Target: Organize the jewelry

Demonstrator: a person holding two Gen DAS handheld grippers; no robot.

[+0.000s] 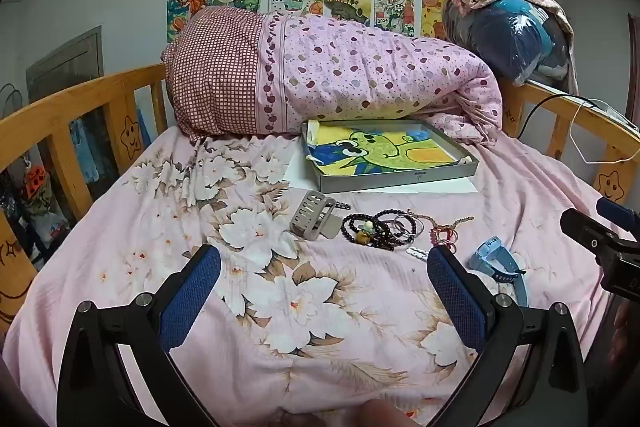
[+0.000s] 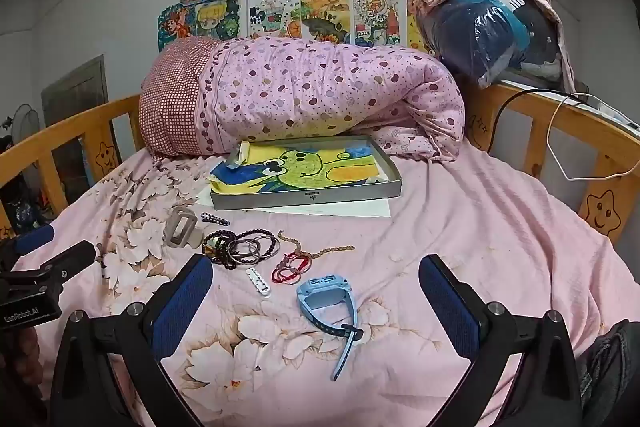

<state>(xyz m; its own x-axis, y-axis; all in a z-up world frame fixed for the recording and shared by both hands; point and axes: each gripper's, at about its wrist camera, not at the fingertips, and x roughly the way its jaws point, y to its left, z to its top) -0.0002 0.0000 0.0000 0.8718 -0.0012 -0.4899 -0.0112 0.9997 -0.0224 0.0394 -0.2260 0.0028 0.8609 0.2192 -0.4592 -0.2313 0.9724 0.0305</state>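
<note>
Now both my claws hang released over the bed: the blue watch [image 2: 326,297] lies mid-frame between the right claw [image 2: 316,281] fingers, strap probably trailing toward me; left claw [image 1: 324,267] sits farther.

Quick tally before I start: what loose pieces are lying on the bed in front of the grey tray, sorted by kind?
Watches: 1, light blue watch
Hair clips: 3, grey claw clip, dark clip, white clip
Bracelet heaps: 2, dark bead and metal bangle heap, red cord and pink bead heap; single bracelets in each cannot be counted
Total: 6 groups
</note>
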